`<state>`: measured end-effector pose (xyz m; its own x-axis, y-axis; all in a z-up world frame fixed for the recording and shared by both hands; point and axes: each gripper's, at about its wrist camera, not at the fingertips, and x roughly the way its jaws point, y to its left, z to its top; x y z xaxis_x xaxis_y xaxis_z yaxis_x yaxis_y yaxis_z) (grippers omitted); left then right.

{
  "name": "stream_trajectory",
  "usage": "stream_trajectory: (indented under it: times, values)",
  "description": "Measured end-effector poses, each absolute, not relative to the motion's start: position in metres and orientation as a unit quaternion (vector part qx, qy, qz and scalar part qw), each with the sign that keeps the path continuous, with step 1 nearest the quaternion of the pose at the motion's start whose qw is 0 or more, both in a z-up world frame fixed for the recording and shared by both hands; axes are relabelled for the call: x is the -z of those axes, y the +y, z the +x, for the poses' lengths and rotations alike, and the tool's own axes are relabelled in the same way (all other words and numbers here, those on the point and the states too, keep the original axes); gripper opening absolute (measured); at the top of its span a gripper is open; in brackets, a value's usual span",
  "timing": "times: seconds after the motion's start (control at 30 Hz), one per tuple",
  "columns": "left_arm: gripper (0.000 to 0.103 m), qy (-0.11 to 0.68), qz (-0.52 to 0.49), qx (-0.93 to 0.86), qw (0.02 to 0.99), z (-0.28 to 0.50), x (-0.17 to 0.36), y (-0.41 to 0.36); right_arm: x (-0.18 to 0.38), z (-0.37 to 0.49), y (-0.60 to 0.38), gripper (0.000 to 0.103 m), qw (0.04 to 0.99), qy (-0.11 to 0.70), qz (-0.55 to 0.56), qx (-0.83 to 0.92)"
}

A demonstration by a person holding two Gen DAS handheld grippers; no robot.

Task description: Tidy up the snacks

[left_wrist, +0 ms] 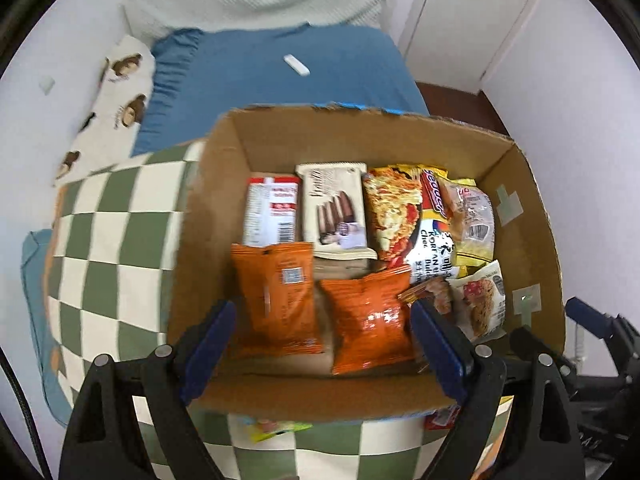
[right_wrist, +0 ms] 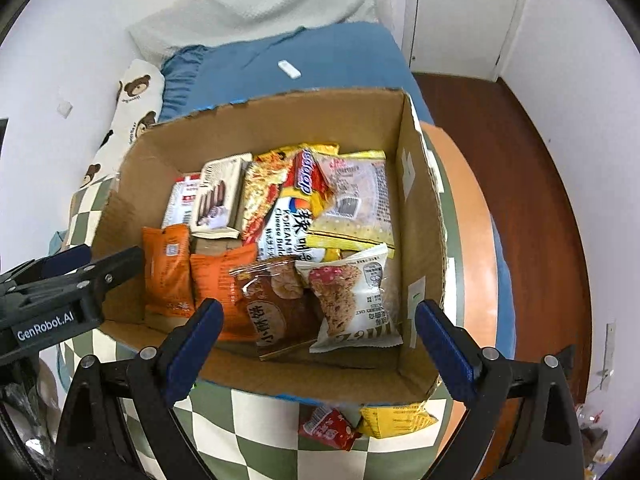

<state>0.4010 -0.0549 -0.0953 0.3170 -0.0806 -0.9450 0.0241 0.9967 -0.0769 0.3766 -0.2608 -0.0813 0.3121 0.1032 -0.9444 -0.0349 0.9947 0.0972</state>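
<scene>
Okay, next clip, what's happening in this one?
A person with a gripper in each hand is sorting snacks into a cardboard box on a checkered blanket. Both the left gripper and the right gripper hover over the box with jaws open and empty. Inside lie two orange packets, an oat bar, noodle packs and a biscuit box. A red packet and a yellow packet lie outside on the blanket, not yet packed.
</scene>
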Motion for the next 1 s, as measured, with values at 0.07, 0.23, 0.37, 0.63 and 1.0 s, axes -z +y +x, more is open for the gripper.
stream_trajectory:
  times: [0.07,0.23,0.37,0.63,1.0]
  values:
    - [0.089,0.567,-0.019,0.026,0.823,0.391,0.087,-0.051,0.073,0.370,-0.258,0.099,0.817,0.574,0.026,-0.044]
    - [0.089,0.534,-0.020,0.023,0.845,0.361,0.061,-0.040,0.050,0.346,-0.249,0.099,0.838,0.543,0.016,-0.047]
    - [0.089,0.508,-0.021,0.025,0.861,0.336,0.042,-0.036,0.029,0.323,-0.243,0.099,0.854,0.517,0.010,-0.049]
    - [0.089,0.464,-0.009,0.024,0.886,0.285,0.008,-0.033,-0.020,0.270,-0.240,0.099,0.888,0.458,0.015,-0.049]
    - [0.089,0.427,-0.019,0.034,0.904,0.238,-0.026,-0.033,-0.058,0.218,-0.247,0.099,0.907,0.413,0.057,-0.051]
